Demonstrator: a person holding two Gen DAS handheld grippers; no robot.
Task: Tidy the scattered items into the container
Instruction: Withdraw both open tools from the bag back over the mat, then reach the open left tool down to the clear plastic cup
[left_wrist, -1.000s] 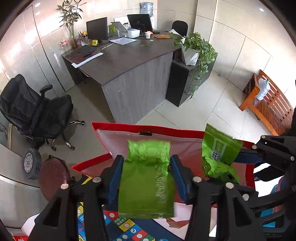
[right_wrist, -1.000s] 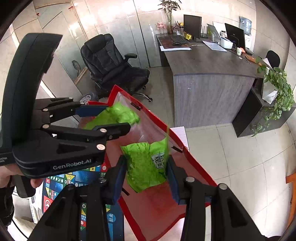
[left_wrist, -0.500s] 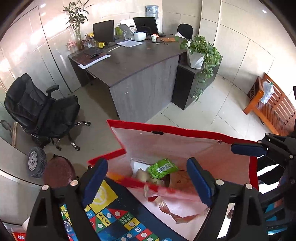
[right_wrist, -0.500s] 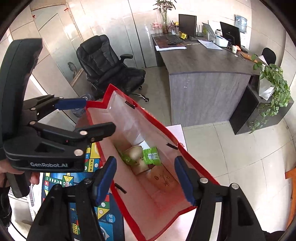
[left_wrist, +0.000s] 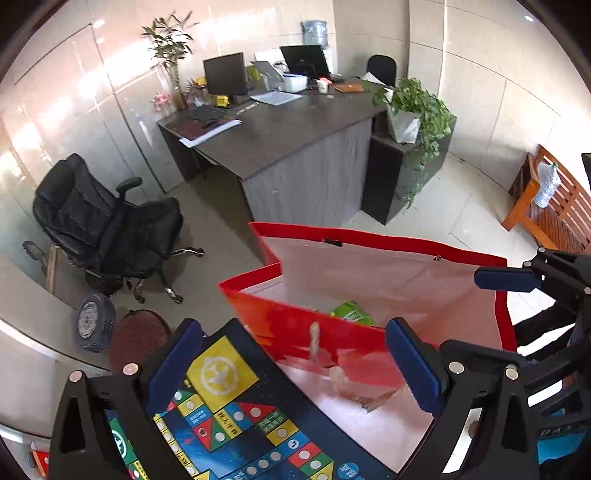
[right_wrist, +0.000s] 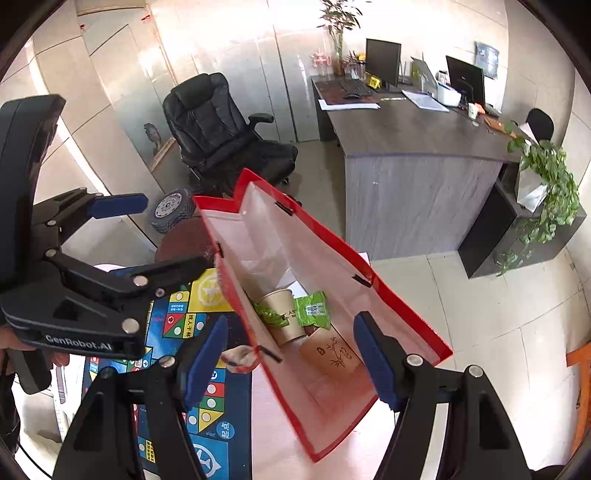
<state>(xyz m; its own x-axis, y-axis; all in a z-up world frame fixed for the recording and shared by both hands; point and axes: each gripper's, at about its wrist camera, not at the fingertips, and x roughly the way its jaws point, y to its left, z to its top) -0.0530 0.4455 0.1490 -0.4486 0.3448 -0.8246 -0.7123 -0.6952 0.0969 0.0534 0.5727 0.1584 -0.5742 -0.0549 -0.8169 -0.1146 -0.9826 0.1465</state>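
A red open-topped bag (right_wrist: 402, 314) stands on the table edge; it also shows in the left wrist view (left_wrist: 369, 273). Inside lie two green packets (right_wrist: 312, 309), a paper cup (right_wrist: 282, 315) and a brown box (right_wrist: 330, 350). One green packet (left_wrist: 351, 313) shows over the bag's near wall in the left wrist view. My left gripper (left_wrist: 293, 363) is open and empty, just before the bag's near wall. My right gripper (right_wrist: 290, 354) is open and empty above the bag's mouth.
A colourful game-board mat (left_wrist: 240, 417) covers the table under the grippers. Beyond are a grey office desk (left_wrist: 295, 147), a black swivel chair (left_wrist: 103, 229), a potted plant (left_wrist: 417, 110), a wooden bench (left_wrist: 550, 206) and a small wheel (right_wrist: 171, 210) on the floor.
Both grippers held green packets over the bag a second ago. They opened, the packets fell into the bag, and both grippers have since drawn back slightly.
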